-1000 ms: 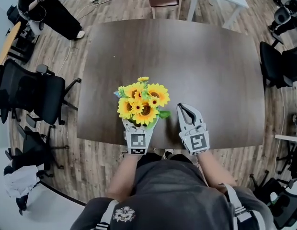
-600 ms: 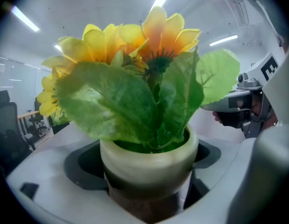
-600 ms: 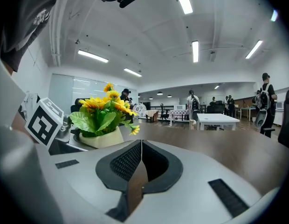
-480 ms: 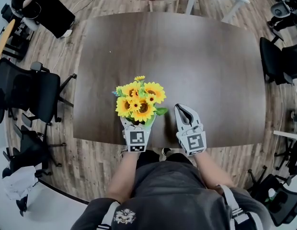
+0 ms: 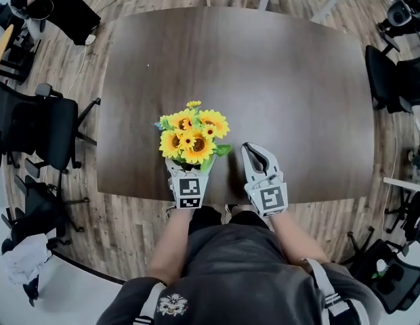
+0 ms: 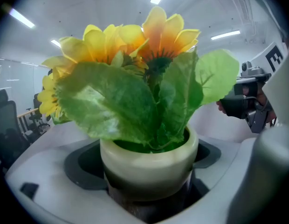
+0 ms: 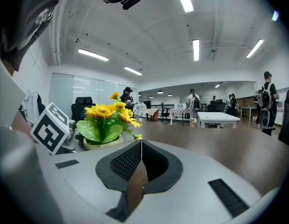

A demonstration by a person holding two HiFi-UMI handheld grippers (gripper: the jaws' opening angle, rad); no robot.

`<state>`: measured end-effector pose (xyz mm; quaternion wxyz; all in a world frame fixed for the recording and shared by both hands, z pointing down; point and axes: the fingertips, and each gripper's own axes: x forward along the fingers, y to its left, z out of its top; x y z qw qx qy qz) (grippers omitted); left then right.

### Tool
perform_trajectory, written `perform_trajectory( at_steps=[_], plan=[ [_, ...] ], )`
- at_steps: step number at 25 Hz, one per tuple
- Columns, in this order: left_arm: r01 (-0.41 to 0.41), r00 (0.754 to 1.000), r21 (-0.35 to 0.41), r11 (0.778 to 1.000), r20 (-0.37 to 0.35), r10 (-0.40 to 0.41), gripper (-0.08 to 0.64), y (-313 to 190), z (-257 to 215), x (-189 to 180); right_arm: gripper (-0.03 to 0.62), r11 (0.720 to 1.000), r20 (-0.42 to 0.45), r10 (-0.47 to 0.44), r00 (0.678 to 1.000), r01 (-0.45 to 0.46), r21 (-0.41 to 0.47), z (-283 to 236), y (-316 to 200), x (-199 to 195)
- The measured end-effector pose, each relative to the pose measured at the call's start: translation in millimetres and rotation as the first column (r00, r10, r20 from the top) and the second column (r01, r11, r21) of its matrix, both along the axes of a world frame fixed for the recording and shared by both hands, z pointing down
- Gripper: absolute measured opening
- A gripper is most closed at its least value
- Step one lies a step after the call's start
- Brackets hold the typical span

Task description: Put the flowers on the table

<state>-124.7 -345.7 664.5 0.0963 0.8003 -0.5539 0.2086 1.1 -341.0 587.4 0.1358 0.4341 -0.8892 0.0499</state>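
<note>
Flowers (image 5: 190, 137) barely moved; blooms hide pot (image 6: 149, 155) from head view.

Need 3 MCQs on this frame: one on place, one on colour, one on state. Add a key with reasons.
1. Where are the flowers relative to the right gripper?
A. on its left
B. on its right
C. on the floor behind it

2. What colour are the petals?
A. red
B. yellow
C. white

3. How do the right gripper's jaws stand?
A. shut, nothing between them
B. wide apart
C. closed on a chair leg

Key:
1 A: the head view shows them in the left gripper, whose jaws hold the pot.
2 B: every view shows yellow petals with orange centres.
3 A: the right gripper view shows the jaws meeting with nothing between them.
</note>
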Motion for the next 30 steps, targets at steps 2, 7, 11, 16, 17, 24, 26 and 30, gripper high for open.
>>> perform_trajectory(
  at_steps=[2,7,11,16,17,24,26,30],
  plan=[
    [-0.006,1.0,-0.016,1.0,-0.001,0.006,0.534,1,4,0,0.026,1.0,0.011,0.009,1.0,-0.009,-0.003,-1,1,1],
    [-0.017,1.0,-0.042,0.999,-0.004,0.016,0.534,3,14,1,0.026,1.0,0.018,0.017,1.0,-0.017,0.0,1,3,1],
    [-0.018,1.0,-0.051,0.999,0.002,0.018,0.534,3,19,2,0.026,1.0,0.01,0.015,1.0,-0.015,-0.005,1,6,-1],
    [-0.014,1.0,-0.072,0.997,-0.009,0.013,0.534,1,20,4,0.026,1.0,0.007,0.019,1.0,-0.019,-0.014,4,7,1],
    [-0.01,1.0,-0.079,0.997,-0.016,0.009,0.534,1,21,5,0.026,1.0,0.01,0.018,1.0,-0.018,-0.014,4,7,1],
    [0.007,0.999,-0.109,0.994,-0.038,-0.011,0.534,2,24,6,0.026,1.0,0.052,0.021,0.998,-0.02,-0.005,-6,4,2],
    [0.01,0.999,-0.116,0.993,-0.045,-0.016,0.534,2,24,6,0.026,0.999,0.066,0.028,0.997,-0.029,0.012,-8,2,5],
    [0.007,0.999,-0.133,0.991,-0.051,-0.014,0.534,4,26,7,0.026,0.999,0.076,0.026,0.997,-0.028,0.024,-8,2,7]
  ],
)
